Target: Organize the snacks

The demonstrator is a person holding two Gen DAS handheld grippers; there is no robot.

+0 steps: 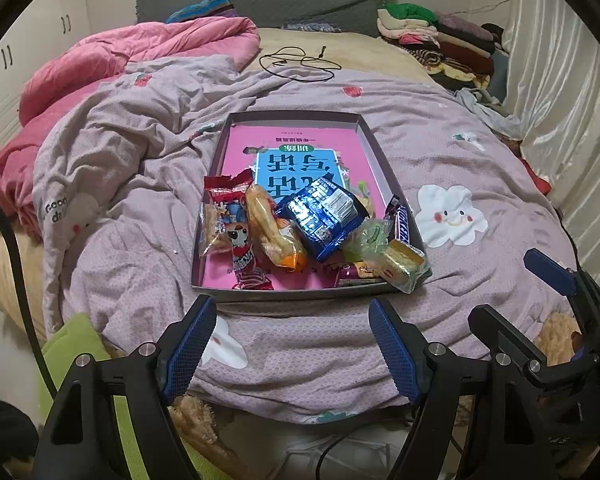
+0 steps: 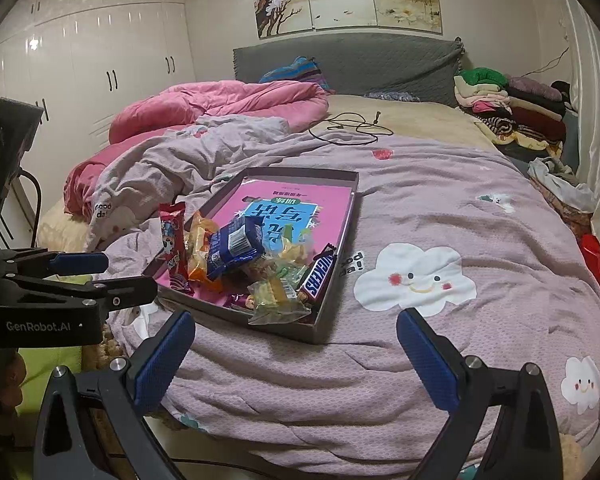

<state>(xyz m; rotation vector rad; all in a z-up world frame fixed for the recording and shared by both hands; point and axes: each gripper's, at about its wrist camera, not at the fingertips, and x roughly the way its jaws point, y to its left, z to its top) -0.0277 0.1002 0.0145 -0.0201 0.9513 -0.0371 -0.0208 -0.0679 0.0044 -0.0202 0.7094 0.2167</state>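
Note:
A shallow grey box (image 1: pixel 296 119) (image 2: pixel 300 173) lies on the lilac bedspread with a pink book (image 1: pixel 300 142) flat inside it. Piled at its near end are a red snack pack (image 1: pixel 236 236) (image 2: pixel 174 242), an orange bread pack (image 1: pixel 274 236), a blue pack (image 1: pixel 324 212) (image 2: pixel 236 244), a Snickers bar (image 1: pixel 402 220) (image 2: pixel 320 276), and a clear-wrapped cake (image 1: pixel 404 268) (image 2: pixel 276 300) hanging over the near right corner. My left gripper (image 1: pixel 291 304) (image 2: pixel 120 274) hovers open just short of the box's near wall. My right gripper (image 2: pixel 296 318) (image 1: pixel 516 296) is open too, to the right of the left one, empty.
A pink duvet (image 1: pixel 132 56) is bunched at the far left of the bed. A black cable (image 1: pixel 300 62) lies beyond the box. Folded clothes (image 1: pixel 440 40) are stacked at the far right by a white curtain (image 1: pixel 560 100). Green cloth (image 1: pixel 72 344) hangs at the near left edge.

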